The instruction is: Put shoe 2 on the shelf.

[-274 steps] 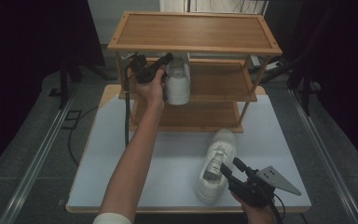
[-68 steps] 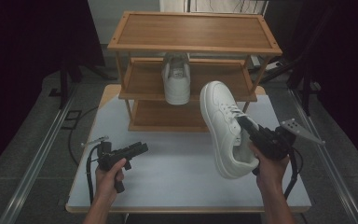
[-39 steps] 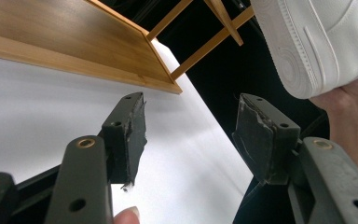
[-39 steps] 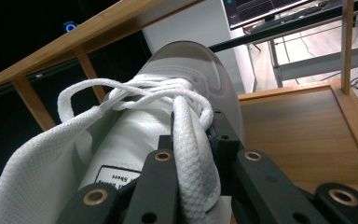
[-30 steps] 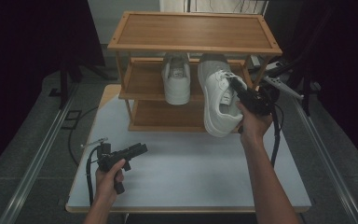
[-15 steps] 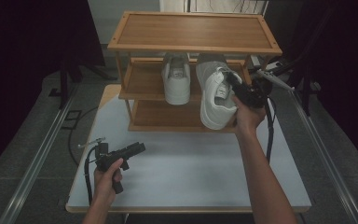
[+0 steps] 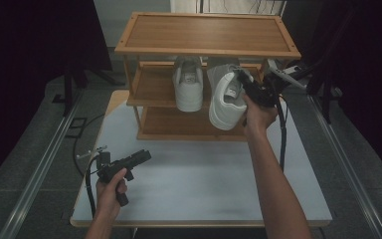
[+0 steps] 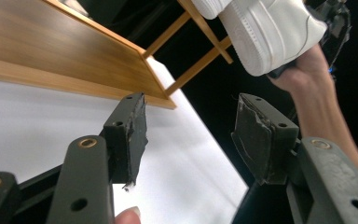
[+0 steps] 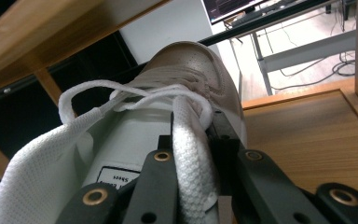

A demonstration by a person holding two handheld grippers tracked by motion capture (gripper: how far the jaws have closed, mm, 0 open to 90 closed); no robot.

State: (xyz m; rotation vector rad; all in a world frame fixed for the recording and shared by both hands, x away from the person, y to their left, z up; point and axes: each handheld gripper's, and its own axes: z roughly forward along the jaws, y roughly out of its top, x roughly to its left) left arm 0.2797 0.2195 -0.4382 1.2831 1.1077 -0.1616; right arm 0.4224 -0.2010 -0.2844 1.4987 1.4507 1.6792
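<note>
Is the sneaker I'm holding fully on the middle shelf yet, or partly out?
Partly out. The sneaker has its toe on the middle shelf, heel overhanging the front edge, right gripper clamped on its tongue.

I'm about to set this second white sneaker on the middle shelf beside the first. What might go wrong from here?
1. The right hand-held gripper pinches the white sneaker only by its tongue edge, so the shoe may twist or slip as it goes in.
2. Its heel hangs off the front of the middle wooden shelf, so released early it might tip off.
3. It sits close to the other white sneaker and may nudge it.
</note>
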